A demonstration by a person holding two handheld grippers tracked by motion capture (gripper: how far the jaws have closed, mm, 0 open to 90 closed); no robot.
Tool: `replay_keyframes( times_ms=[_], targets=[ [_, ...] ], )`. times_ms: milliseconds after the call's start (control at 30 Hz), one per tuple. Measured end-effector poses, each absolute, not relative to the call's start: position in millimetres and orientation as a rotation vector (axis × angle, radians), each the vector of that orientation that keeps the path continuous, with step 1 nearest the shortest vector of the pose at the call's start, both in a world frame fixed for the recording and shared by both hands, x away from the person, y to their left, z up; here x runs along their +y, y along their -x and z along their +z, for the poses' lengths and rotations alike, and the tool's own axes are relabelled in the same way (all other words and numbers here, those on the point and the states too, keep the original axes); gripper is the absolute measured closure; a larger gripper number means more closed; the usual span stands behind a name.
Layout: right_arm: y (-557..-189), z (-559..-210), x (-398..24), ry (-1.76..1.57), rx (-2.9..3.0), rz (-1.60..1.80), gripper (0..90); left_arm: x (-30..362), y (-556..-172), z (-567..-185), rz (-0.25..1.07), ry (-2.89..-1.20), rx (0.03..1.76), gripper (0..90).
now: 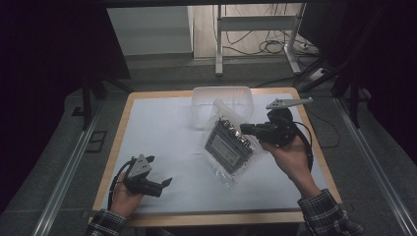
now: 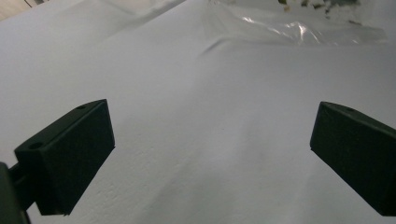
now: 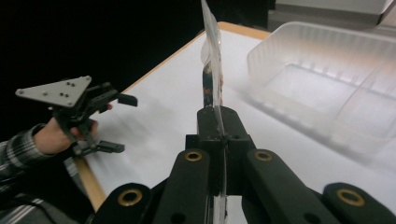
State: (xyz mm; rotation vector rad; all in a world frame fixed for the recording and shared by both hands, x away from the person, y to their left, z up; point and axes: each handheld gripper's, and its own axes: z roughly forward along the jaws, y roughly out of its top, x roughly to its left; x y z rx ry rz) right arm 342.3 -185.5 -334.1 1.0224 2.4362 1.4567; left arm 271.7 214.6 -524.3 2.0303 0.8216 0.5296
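- The clear bag [image 1: 230,145] with a dark flat pack inside hangs lifted off the bench [image 1: 162,132], pinched by one edge in the right tool [image 1: 253,130], whose jaws are pressed together on the plastic
- In the right gripper view the bag [image 3: 211,56] stands edge-on straight ahead of that tool [image 3: 219,122], rising from between the closed jaws, which suggests it is held by a thin seam so the heavy part can dangle freely
- What the dark pack is I cannot say for sure; it looks like a printed box or card with small metallic pieces along its upper edge
- The translucent bin [image 1: 222,101] sits beyond the right tool and slightly to its side, close behind the bag; its ribbed compartments [image 3: 327,88] look empty, so it is likely where the bag is meant to go
- The left tool [image 1: 164,184] rests low, well apart from the bag, jaws spread wide with nothing between them, probably waiting to help
- Ahead of the left tool [image 2: 210,154] lies bare white bench, with a strip of crinkled clear plastic [image 2: 299,28] at the far end of its outlook, presumably the bag's lower edge
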Motion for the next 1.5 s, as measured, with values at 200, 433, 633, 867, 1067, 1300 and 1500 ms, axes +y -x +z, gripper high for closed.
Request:
replay_keyframes(
  times_ms=[200, 433, 633, 867, 1067, 1300, 1500],
  targets=[
    [-349, -326, -186, -1.02, 2.409, 1.431, 88.7, 214, -272, -525, 0.515, -2.034, 0.817, 0.0],
    [-361, -314, -189, -1.023, 2.383, 1.439, 88.7, 214, -272, -525, 0.505, -2.034, 0.821, 0.0],
    [-373, -304, -191, -1.028, 2.378, 1.45, 88.7, 214, -272, -525, 0.493, -2.047, 0.833, 0.0],
    [-385, -297, -190, -1.032, 2.358, 1.451, 88.7, 213, -273, -525, 0.473, -2.058, 0.851, 0.0],
    [-396, -292, -189, -1.047, 2.333, 1.466, 88.7, 215, -274, -525, 0.451, -2.041, 0.869, 0.2],
    [-409, -283, -185, -1.054, 2.324, 1.459, 88.7, 214, -274, -525, 0.447, -2.04, 0.863, 0.2],
    [-422, -279, -181, -1.067, 2.318, 1.462, 88.7, 214, -273, -525, 0.461, -2.046, 0.849, 0.2]
  ],
)
